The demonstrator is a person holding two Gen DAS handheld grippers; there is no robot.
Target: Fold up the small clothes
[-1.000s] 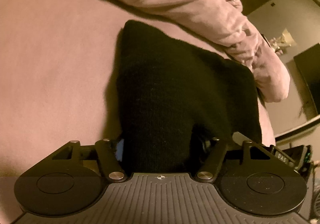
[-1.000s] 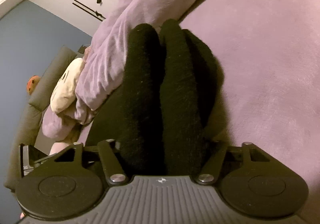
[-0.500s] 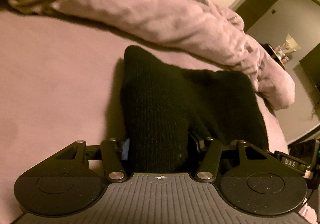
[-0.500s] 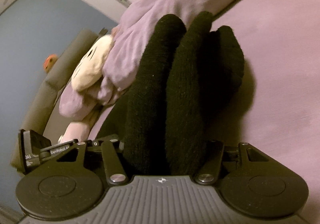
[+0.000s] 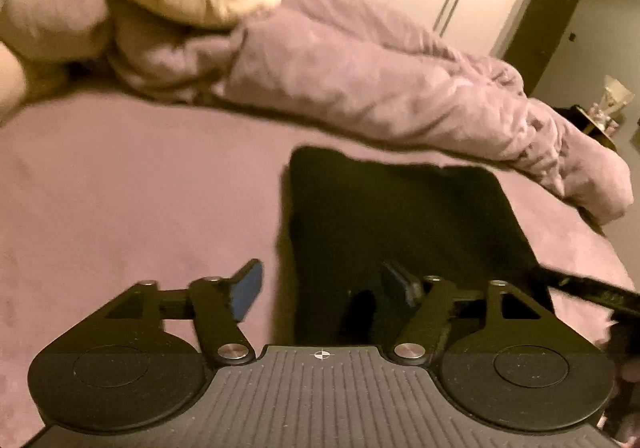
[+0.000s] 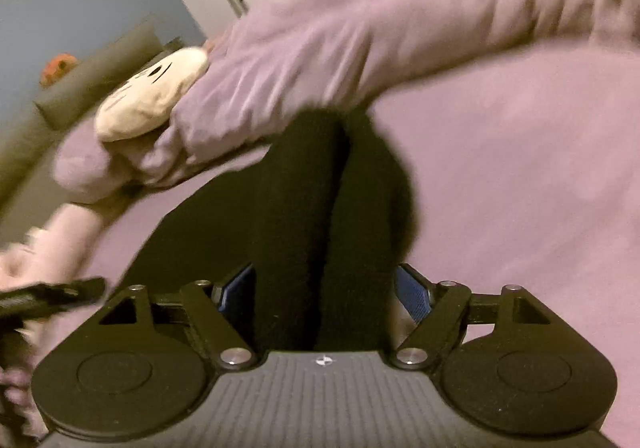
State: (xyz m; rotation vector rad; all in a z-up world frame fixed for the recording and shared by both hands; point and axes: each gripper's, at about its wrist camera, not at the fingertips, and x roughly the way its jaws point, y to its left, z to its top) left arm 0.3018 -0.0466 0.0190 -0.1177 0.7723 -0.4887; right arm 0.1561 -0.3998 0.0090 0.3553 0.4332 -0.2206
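A mauve bed sheet (image 5: 120,207) carries a rumpled duvet (image 5: 380,87) and, just beside it, the folded black garment (image 5: 392,215). Left gripper (image 5: 328,288) and right gripper (image 6: 324,292), jaws just spreading wide, straddle the cloth without pinching it.

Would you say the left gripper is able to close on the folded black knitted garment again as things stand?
Probably yes. The left gripper has just been opening, and the black knitted garment lies on the mauve bedsheet right ahead, one edge between its fingers, with nothing in between.
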